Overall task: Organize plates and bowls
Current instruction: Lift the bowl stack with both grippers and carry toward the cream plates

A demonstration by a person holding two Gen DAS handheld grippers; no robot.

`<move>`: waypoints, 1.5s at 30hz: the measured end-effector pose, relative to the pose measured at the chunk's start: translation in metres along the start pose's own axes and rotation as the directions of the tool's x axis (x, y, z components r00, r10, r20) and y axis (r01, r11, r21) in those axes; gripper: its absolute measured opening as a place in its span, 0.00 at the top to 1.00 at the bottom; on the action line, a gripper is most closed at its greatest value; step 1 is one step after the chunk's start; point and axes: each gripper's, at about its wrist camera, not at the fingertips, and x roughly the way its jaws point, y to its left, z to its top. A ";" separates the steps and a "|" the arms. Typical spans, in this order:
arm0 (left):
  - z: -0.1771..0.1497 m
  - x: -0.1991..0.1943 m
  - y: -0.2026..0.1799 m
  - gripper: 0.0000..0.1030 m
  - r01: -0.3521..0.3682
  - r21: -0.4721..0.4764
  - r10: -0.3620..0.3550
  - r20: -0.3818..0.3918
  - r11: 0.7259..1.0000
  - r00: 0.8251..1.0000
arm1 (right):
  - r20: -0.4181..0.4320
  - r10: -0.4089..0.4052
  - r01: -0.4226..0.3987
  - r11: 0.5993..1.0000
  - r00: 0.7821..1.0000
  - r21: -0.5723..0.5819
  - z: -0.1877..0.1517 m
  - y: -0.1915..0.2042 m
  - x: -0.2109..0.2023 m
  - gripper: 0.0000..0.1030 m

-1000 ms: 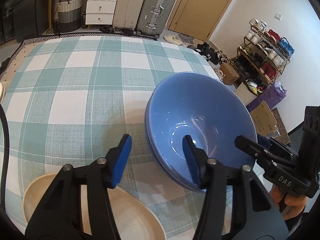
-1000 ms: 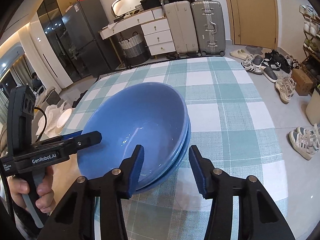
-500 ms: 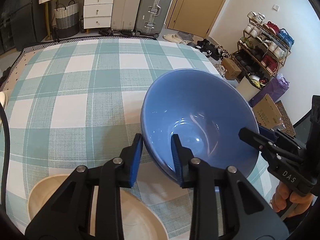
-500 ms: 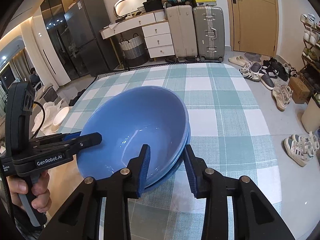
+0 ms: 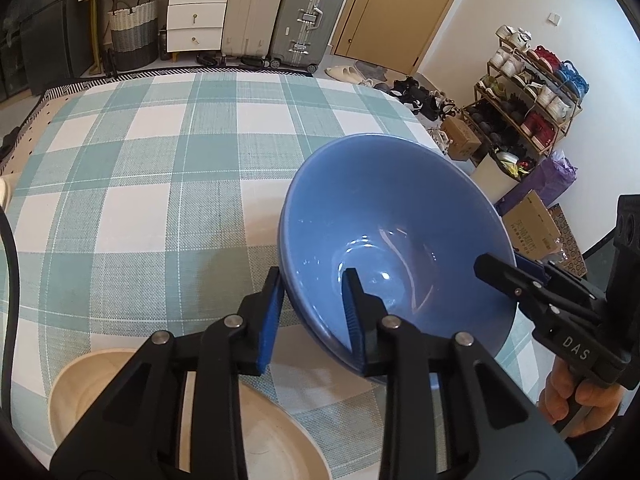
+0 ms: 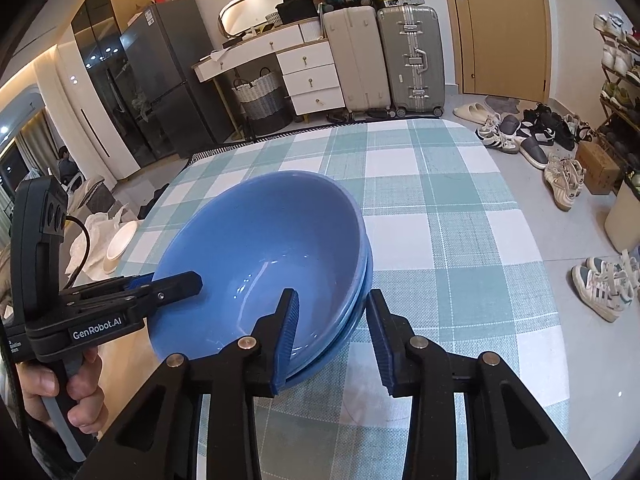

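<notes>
Here both grippers, left gripper (image 5: 312,312) and right gripper (image 6: 332,336), pinch the stacked blue bowls (image 5: 392,240) by opposite rims, jaws nearly closed, probably to lift them together.

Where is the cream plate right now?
In the left wrist view, the cream plate lies at the bottom left on the checked tablecloth, under the left gripper and left of the stacked blue bowls.

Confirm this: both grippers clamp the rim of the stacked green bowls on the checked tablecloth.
Wrong colour only. The stacked bowls are blue, not green, as the right wrist view shows. The left gripper and the right gripper do clamp their rim, over the checked tablecloth.
</notes>
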 end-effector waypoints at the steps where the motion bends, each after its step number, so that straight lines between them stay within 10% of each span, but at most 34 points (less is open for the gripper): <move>1: 0.000 0.000 -0.001 0.75 -0.003 0.003 0.003 0.001 1.000 1.000 | -0.001 -0.002 0.002 1.000 1.000 -0.003 0.000 0.001 0.000 0.66; 45: -0.011 -0.015 -0.005 0.74 -0.061 0.035 0.060 0.027 0.998 0.998 | -0.011 0.070 -0.069 0.997 0.998 0.024 -0.009 -0.001 0.005 0.67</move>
